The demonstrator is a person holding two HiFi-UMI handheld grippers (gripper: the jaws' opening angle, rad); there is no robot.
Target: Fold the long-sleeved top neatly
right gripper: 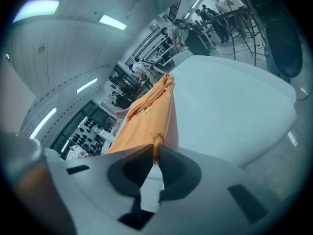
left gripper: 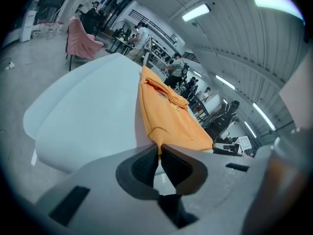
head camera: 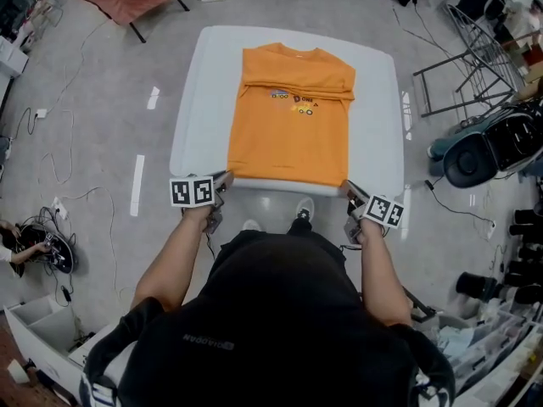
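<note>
Pinching hem corners of the orange top (head camera: 293, 117) are both hand-held grippers (head camera: 227, 177) (head camera: 349, 189).

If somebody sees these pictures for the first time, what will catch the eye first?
The orange top stands out, lying flat in the middle of the white table with its sleeves folded inward. At its near edge, the left gripper and the right gripper each pinch one hem corner.
</note>
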